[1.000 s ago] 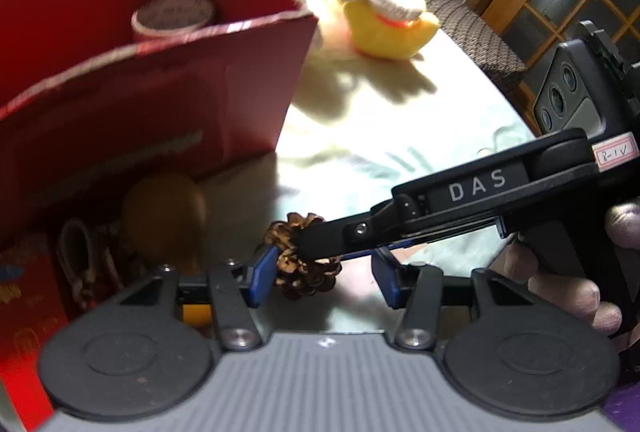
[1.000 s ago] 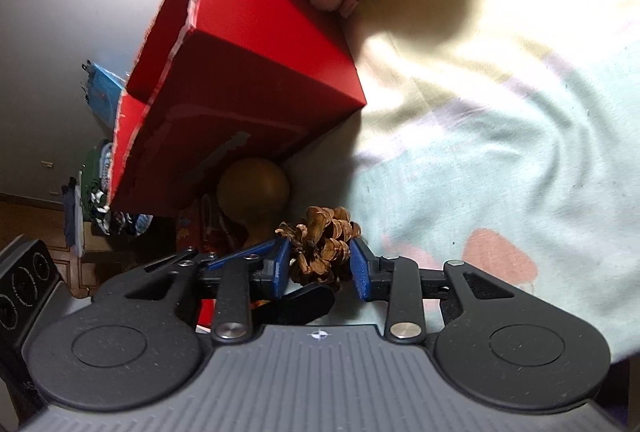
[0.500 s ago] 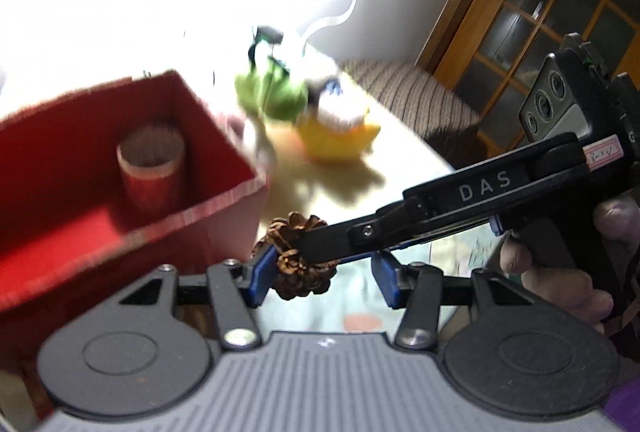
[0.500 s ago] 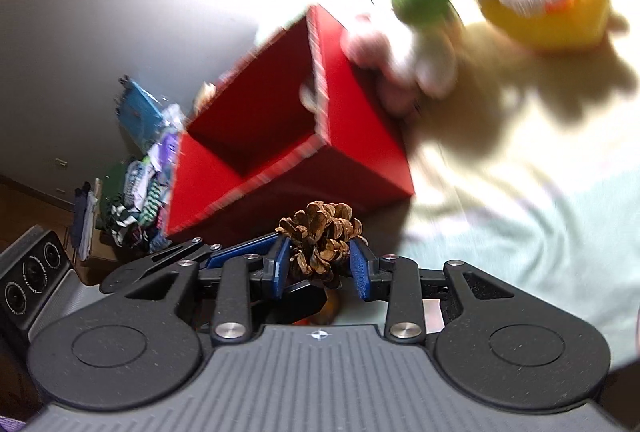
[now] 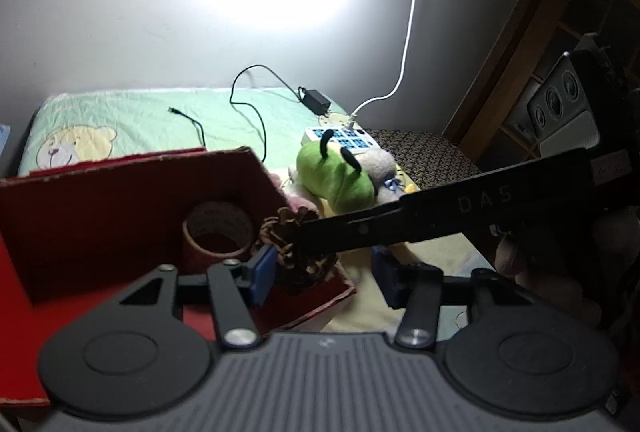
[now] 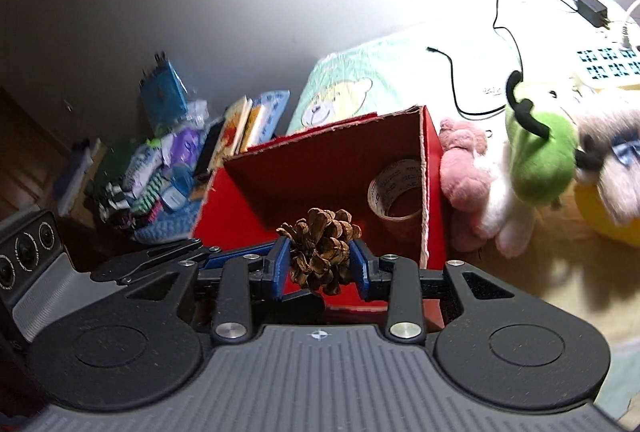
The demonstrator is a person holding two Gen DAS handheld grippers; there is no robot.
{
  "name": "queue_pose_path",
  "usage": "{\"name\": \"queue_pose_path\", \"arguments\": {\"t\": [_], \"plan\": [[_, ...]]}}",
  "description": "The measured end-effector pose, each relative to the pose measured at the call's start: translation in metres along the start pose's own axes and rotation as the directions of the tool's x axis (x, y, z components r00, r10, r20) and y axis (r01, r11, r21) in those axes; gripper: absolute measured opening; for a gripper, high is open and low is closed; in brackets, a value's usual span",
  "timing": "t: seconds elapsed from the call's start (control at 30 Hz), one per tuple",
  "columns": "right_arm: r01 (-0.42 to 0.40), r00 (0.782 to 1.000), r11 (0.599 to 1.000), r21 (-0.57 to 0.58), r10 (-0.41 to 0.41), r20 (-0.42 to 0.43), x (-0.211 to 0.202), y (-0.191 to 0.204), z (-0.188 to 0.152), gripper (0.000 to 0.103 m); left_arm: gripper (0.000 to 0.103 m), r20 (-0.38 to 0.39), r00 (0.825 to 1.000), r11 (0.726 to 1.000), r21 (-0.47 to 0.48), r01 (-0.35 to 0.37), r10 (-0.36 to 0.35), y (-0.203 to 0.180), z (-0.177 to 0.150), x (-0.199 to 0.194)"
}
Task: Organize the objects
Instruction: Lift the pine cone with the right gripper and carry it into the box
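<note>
Pinching a brown, woody pine cone (image 6: 320, 252) with spread scales between its blue pads, the right gripper (image 6: 319, 266) holds it over the red box (image 6: 320, 168), while the left gripper (image 5: 324, 272) gapes wide.

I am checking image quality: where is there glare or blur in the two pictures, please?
Left wrist view: strong white glare on the wall at top, while the red box and right gripper sit dim. Right wrist view: glare at top, the pine cone sharp, the green plush toy blurred; edges curve from fisheye distortion.
</note>
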State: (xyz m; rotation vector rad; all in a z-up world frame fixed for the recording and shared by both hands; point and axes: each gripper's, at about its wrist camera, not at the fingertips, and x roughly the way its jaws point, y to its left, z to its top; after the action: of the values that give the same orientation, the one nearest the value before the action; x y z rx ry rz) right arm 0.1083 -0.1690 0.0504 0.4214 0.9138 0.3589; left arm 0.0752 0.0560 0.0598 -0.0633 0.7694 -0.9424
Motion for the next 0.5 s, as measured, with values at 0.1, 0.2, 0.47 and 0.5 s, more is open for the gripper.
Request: {"name": "queue_pose_path", "arguments": {"t": [0.1, 0.2, 0.47, 0.5], "plan": [[0.035, 0.997, 0.997, -0.068, -0.04, -0.063, 0.022, 0.006, 0.008, 0.035, 0.053, -0.032, 0.999, 0.999, -0.047, -0.016, 0.014, 0.016, -0.004, 0.012], [0.066, 0.989, 0.988, -0.138, -0.084, -0.124, 0.041, 0.01, 0.012, 0.035, 0.053, -0.073, 0.997, 0.997, -0.074, -0.031, 0.026, 0.028, -0.009, 0.026], [0.157, 0.941, 0.943, -0.293, -0.233, -0.245, 0.093, 0.019, 0.018, 0.035, 0.057, -0.148, 0.987, 0.992, -0.099, -0.076, 0.061, 0.046, -0.016, 0.043], [0.163, 0.934, 0.937, -0.308, -0.247, -0.259, 0.098, 0.02, 0.018, 0.035, 0.058, -0.153, 0.986, 0.992, -0.096, -0.087, 0.072, 0.048, -0.016, 0.043]]}}
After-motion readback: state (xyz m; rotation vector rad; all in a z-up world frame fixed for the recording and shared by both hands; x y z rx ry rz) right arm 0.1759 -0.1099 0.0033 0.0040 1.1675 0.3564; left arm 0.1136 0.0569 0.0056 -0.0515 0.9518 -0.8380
